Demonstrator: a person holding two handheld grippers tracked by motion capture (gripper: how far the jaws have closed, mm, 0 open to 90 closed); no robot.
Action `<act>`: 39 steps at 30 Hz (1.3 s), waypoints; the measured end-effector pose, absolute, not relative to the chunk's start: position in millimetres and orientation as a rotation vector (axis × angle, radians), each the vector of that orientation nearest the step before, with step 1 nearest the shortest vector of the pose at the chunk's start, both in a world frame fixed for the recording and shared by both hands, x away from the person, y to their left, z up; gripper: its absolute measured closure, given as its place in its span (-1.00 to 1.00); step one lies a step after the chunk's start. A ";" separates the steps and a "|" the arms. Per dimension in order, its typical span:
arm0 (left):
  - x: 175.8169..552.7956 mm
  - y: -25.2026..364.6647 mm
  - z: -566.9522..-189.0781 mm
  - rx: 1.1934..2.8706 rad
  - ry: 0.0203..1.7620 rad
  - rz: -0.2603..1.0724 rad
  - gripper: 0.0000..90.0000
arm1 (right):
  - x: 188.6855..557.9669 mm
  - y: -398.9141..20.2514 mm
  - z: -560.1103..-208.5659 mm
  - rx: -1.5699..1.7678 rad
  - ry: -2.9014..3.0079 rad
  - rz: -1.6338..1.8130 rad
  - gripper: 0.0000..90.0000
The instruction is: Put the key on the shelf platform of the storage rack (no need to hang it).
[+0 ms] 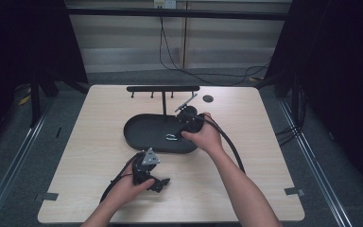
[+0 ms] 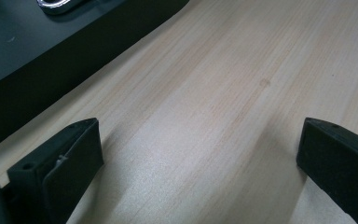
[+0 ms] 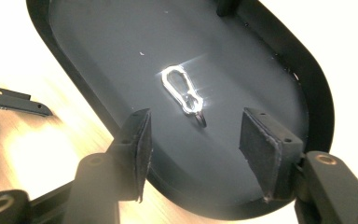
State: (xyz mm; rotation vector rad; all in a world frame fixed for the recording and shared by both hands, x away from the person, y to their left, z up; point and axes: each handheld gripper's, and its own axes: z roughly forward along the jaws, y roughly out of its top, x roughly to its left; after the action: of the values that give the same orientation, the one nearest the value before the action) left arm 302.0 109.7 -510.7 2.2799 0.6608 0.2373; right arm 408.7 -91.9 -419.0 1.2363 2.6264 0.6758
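- Hovering over the right part of the black oval tray (image 1: 137,137), the right gripper (image 1: 182,128) has its jaws wide apart and empty; between them in the right gripper view lies a small silver carabiner clip (image 3: 182,91) flat on the tray floor.
- Left gripper (image 1: 160,183) rests low at the near side of the counter (image 1: 246,156), jaws spread wide, nothing between them but bare wood; the tray wall passes its far left corner.
- Carabiner: thin polished metal, pear-shaped loop with a small ring at its narrow end. Glare off it is strong, so its outline is partly washed out.
- Tray: matte, dark, smooth floor with a low raised rim; a thin post rises from its far side to a black crossbar (image 1: 163,88) with short pegs.
- Counter: pale wood grain, smooth, rounded corners.
- Risk, as I judge it: the clip lies so flat that the pads may close over it and skate on the slick tray floor instead of catching it.
- Risk: jaws pressed down hard could push or tip the light tray, since nothing holds it.
- Risk: if one pad catches only the small ring, the clip may swing or drop out when lifted.
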 end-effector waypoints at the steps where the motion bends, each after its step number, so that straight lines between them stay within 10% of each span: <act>1: 302.0 109.7 -510.7 2.280 0.661 0.237 -1.00 | 407.5 -93.0 -418.5 1.240 2.626 0.684 -0.04; 39: 301.9 109.5 -510.9 2.278 0.662 0.233 -1.00 | 365.1 -149.1 -412.1 1.226 2.563 0.711 -0.32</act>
State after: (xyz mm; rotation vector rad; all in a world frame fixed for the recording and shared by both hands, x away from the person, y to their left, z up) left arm 301.9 109.5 -510.9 2.2785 0.6623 0.2335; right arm 365.1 -149.1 -412.1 1.2257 2.5631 0.7111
